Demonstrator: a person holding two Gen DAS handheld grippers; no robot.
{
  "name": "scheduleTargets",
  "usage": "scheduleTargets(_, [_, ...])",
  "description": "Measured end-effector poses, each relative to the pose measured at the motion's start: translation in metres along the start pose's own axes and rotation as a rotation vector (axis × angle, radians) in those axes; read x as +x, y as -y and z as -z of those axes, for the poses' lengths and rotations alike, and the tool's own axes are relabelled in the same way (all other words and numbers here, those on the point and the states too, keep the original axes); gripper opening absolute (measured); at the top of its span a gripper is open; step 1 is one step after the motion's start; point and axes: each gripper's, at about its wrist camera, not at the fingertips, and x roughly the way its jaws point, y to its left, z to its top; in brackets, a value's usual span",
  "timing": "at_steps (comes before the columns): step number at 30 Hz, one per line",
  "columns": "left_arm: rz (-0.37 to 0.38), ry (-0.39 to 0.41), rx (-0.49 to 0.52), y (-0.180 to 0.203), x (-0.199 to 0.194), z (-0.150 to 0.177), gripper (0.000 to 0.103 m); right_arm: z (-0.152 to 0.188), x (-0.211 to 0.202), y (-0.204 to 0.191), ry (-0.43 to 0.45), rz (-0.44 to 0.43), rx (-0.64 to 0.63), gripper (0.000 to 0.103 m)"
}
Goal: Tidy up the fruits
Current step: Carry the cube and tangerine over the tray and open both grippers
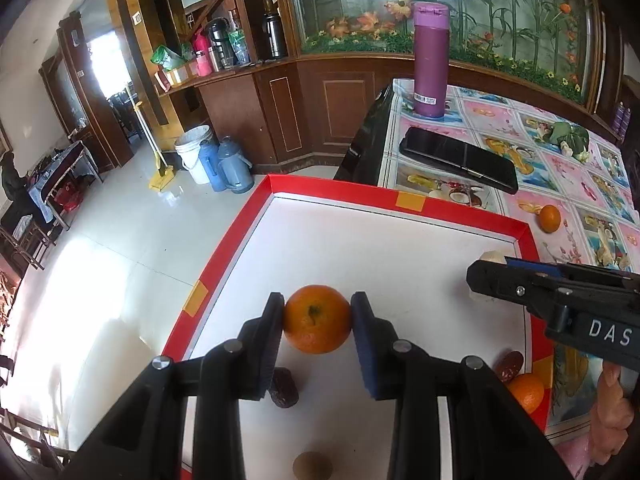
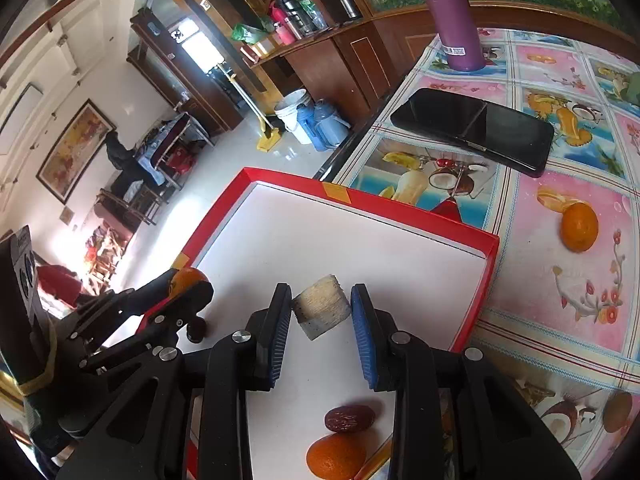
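My left gripper (image 1: 317,316) is shut on an orange mandarin (image 1: 317,319), held just above the white floor of the red-rimmed tray (image 1: 224,256). My right gripper (image 2: 321,310) holds a pale cut chunk of fruit (image 2: 321,306) between its blue pads over the same tray (image 2: 404,208); it also shows from the side in the left wrist view (image 1: 480,276). In the tray lie a red date (image 2: 349,418), another mandarin (image 2: 336,456), a dark date (image 1: 284,392) and a brown round fruit (image 1: 312,466). A third mandarin (image 2: 579,226) lies on the tablecloth.
A black phone (image 2: 474,128) and a purple flask (image 2: 456,16) stand on the flowered tablecloth (image 2: 560,300) behind the tray. A brown round fruit (image 2: 617,411) lies at the right. The table edge and floor drop away to the left of the tray.
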Motion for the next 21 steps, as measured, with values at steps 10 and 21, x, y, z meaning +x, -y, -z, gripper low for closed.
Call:
scheduleTargets(10, [-0.024, -0.054, 0.013, -0.001, 0.016, 0.009, 0.037, 0.005, 0.013, 0.004, -0.043, 0.065, -0.002, 0.029])
scheduleTargets(21, [-0.044, -0.073, 0.021, 0.002, 0.018, 0.009, 0.038, 0.005, 0.015, 0.009, -0.069, 0.072, 0.017, 0.031])
